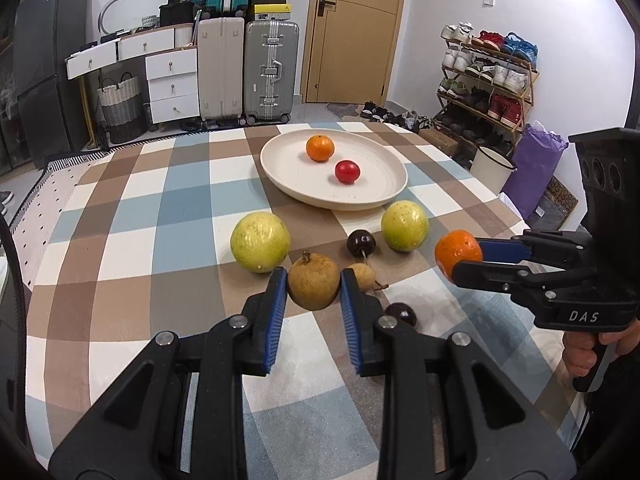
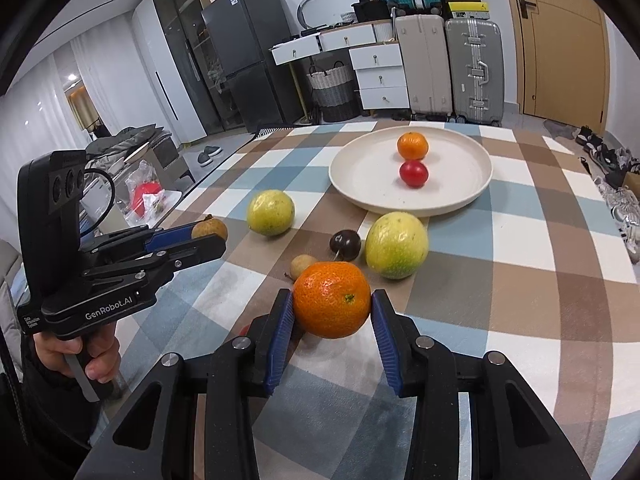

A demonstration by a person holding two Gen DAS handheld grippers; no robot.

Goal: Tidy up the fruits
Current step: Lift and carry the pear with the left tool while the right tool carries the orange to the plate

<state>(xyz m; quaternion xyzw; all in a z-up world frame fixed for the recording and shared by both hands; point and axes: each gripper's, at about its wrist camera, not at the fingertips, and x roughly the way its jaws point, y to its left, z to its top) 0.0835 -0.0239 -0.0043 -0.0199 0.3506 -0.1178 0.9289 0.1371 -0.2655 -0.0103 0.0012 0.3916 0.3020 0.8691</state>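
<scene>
Lower centre of right wrist view: right gripper (image 2: 332, 308) pinching orange (image 2: 332, 300) at its widest part. Left gripper (image 1: 314, 286) pinching brown pear-like fruit (image 1: 314, 280), centre-bottom. Both prob. light, firm-skinned, roundish, so slip risk; keep grip mid-body. Plate (image 1: 280, 172) upper centre.

Black tools (image 1: 314, 284) (image 2: 332, 308) with ribbed blue pads, silver screws.

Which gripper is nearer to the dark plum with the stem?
Neither clearly. The left gripper, holding a brown fruit, and the right gripper, holding an orange, sit just before the plum.
</scene>
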